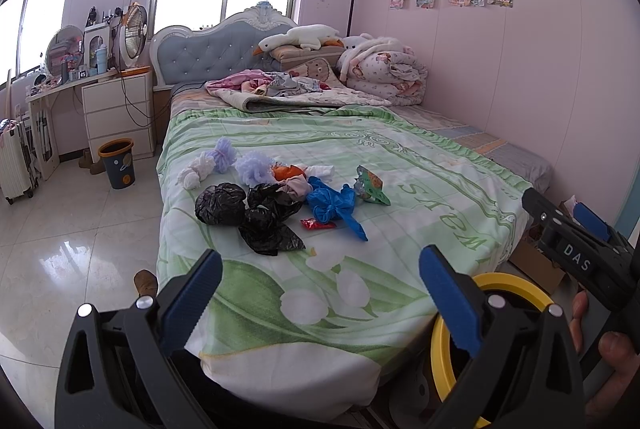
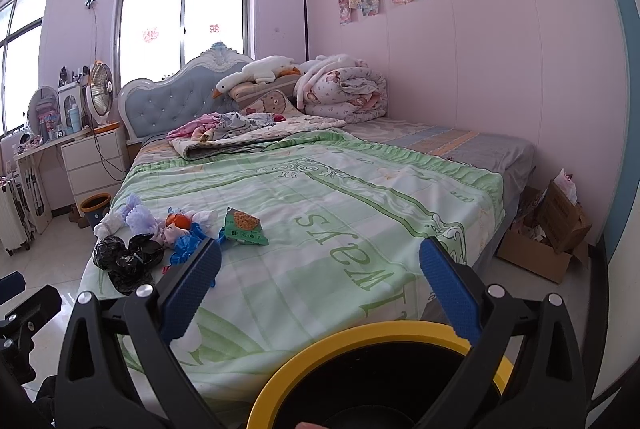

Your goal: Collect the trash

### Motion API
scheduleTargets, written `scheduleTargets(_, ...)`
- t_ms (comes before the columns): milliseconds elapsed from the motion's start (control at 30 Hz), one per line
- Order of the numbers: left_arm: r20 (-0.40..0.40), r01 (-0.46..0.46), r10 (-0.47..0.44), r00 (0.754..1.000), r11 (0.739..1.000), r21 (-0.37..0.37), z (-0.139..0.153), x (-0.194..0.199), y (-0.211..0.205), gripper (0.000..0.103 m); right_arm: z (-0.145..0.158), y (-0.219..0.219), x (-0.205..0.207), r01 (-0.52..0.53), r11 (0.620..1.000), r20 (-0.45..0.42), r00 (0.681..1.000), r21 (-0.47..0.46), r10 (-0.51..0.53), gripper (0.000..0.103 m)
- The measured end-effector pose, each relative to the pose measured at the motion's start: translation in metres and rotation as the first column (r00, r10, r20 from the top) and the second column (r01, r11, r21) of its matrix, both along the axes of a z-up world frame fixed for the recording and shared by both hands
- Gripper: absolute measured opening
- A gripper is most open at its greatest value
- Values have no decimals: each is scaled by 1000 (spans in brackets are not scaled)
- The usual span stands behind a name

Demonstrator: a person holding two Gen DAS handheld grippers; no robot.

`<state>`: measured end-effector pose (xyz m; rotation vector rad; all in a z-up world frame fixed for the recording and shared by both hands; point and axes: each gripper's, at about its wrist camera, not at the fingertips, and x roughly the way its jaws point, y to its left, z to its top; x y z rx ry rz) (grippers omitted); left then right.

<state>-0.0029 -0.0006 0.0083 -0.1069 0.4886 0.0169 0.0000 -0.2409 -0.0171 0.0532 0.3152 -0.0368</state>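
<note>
A pile of trash lies on the green bedspread point(image 1: 400, 157): black plastic bags point(image 1: 256, 213), a blue bag point(image 1: 332, 205), a green snack packet point(image 1: 370, 185), a small red wrapper point(image 1: 317, 224), white and purple puffs point(image 1: 224, 159). The pile also shows in the right wrist view, with black bags point(image 2: 128, 257) and the green packet point(image 2: 244, 227). My left gripper point(image 1: 320, 293) is open and empty over the bed's foot. My right gripper point(image 2: 320, 289) is open and empty above a yellow-rimmed bin point(image 2: 372, 377), which also shows in the left wrist view point(image 1: 500, 309).
An orange-rimmed waste bin point(image 1: 117, 163) stands on the tiled floor left of the bed. White drawers point(image 1: 120, 113) and a suitcase point(image 1: 14, 165) stand at the left wall. Cardboard boxes point(image 2: 548, 233) sit at the bed's right. Bedding is piled at the headboard point(image 1: 380, 69).
</note>
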Motion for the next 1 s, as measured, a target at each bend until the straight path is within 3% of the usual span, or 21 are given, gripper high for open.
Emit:
scheduleTargets(533,-9,-28,27,1000,999,-22,-13,12,20,95,-4,1,17,-34,999,-17,999,25,34,95)
scheduleTargets(867,-37,-47,47,998,999,-14,-16,40,53,95,-1,15,62,-132,991,-36,991,-13,131,95)
scheduleTargets(1000,-59,-68,68,996,998,5,-17,60,70,95,2,25,96,-152,988,-83,985,-36,149,95)
